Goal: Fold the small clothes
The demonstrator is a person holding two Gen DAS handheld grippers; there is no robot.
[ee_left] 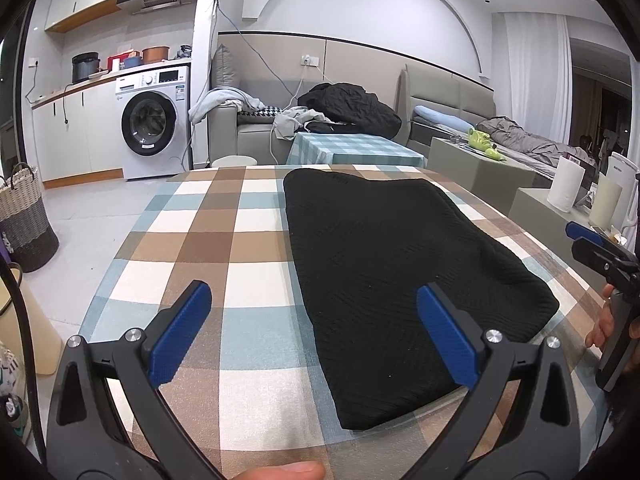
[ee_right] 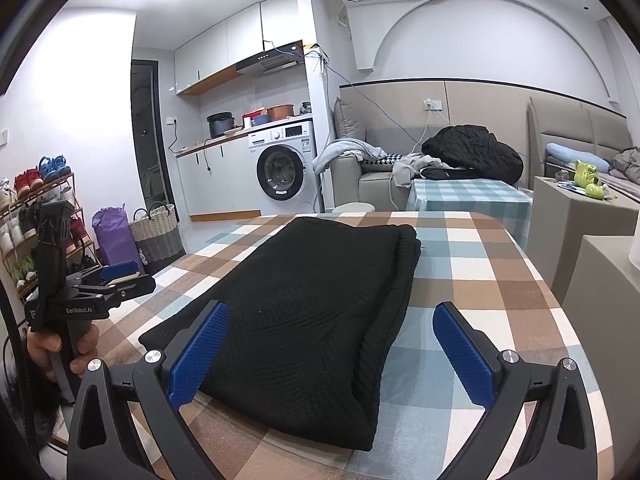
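A black knit garment (ee_left: 392,272) lies folded into a long strip on the checked tablecloth (ee_left: 208,240). My left gripper (ee_left: 314,332) is open and empty, above the cloth at the garment's near left edge. In the right wrist view the garment (ee_right: 312,312) shows a doubled fold along its right side. My right gripper (ee_right: 332,348) is open and empty, above the garment's near right end. The left gripper also shows at the left of the right wrist view (ee_right: 120,276), and the right one at the right edge of the left wrist view (ee_left: 588,240).
A woven basket (ee_right: 156,236) and a shoe rack (ee_right: 36,224) stand on the floor to the left. A washing machine (ee_left: 154,124), a sofa with clothes (ee_left: 340,112), a small checked table (ee_left: 356,148) and grey cabinets (ee_right: 580,216) lie beyond the table.
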